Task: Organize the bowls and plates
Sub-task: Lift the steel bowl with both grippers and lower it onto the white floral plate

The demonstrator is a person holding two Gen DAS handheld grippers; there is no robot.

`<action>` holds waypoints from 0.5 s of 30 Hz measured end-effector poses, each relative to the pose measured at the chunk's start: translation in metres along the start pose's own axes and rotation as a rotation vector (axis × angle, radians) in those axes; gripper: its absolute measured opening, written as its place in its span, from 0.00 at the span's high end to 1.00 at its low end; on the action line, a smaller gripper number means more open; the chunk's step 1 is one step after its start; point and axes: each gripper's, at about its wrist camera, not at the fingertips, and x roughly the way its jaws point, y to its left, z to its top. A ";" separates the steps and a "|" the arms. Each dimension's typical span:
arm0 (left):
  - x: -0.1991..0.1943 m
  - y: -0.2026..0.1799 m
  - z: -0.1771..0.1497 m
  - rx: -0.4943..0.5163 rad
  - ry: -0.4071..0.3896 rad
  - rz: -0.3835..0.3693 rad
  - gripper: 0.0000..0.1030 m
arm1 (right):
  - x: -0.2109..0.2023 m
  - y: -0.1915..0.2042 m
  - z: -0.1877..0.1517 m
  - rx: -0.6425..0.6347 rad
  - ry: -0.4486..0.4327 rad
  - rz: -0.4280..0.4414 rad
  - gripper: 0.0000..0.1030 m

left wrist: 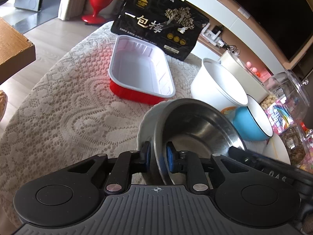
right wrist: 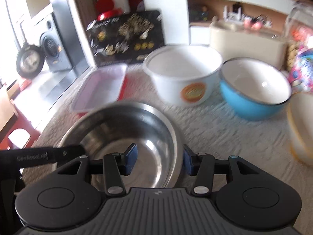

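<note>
A steel bowl (left wrist: 195, 125) (right wrist: 121, 129) sits tilted in a white scalloped dish (left wrist: 143, 126) on the lace tablecloth (left wrist: 68, 107). My left gripper (left wrist: 158, 155) is shut on the bowl's near rim, one blue pad inside the wall and one outside. My right gripper (right wrist: 159, 159) straddles the opposite rim. Its outer pad is close to the rim, its inner pad stands well clear of the wall, so it is open. In the right wrist view, which is blurred, the scalloped dish is hidden under the bowl.
Beyond the bowl lie a red tray with a white inside (left wrist: 142, 70), a white bowl with an orange label (left wrist: 217, 84) and a blue bowl (left wrist: 252, 125). A white plate (left wrist: 277, 148) and a clear snack jar (left wrist: 289, 105) stand right. A black bag (left wrist: 160, 23) leans behind.
</note>
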 end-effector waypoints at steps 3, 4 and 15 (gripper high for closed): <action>0.001 -0.001 0.000 -0.004 -0.002 0.004 0.82 | 0.002 -0.007 0.001 -0.002 -0.015 -0.034 0.50; 0.001 -0.001 0.001 -0.005 -0.001 0.004 0.82 | 0.005 -0.009 0.001 0.009 0.000 -0.033 0.50; 0.020 -0.002 0.010 -0.019 0.055 -0.069 0.80 | 0.045 -0.018 -0.006 0.081 0.127 0.106 0.45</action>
